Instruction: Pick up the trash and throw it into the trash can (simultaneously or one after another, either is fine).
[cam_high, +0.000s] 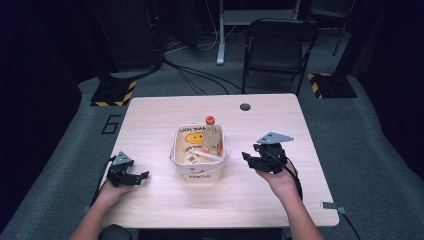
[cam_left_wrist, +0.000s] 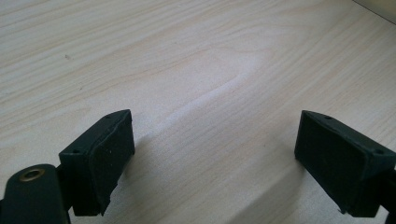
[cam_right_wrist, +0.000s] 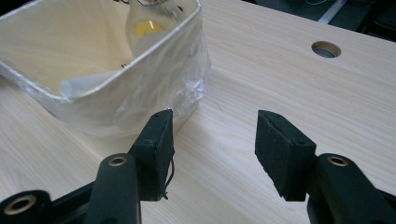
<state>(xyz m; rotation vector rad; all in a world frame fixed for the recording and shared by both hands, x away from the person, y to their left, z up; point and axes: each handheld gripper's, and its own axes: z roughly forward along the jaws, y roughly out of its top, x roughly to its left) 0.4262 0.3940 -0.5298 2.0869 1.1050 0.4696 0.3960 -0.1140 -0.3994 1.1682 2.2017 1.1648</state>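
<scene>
A cream bin (cam_high: 199, 175) lined with clear plastic stands in the middle of the wooden table (cam_high: 160, 115). Inside it a clear bottle (cam_high: 212, 137) with an orange cap leans against the right wall, among a few small bits of rubbish. My right gripper (cam_high: 248, 159) hovers just right of the bin, pointing left at it. In the right gripper view its jaws (cam_right_wrist: 215, 140) stand open over bare wood, with the bin wall (cam_right_wrist: 116, 98) and bottle (cam_right_wrist: 144, 28) just beyond. My left gripper (cam_high: 142, 176) rests at the front left, open, with nothing but table between its jaws (cam_left_wrist: 215, 149).
A round cable hole (cam_high: 245, 106) sits near the table's far edge, also seen in the right gripper view as the hole (cam_right_wrist: 325, 48). A black folding chair (cam_high: 277, 47) and floor cables lie beyond the table. A white rolled paper (cam_right_wrist: 84, 84) rests in the bin.
</scene>
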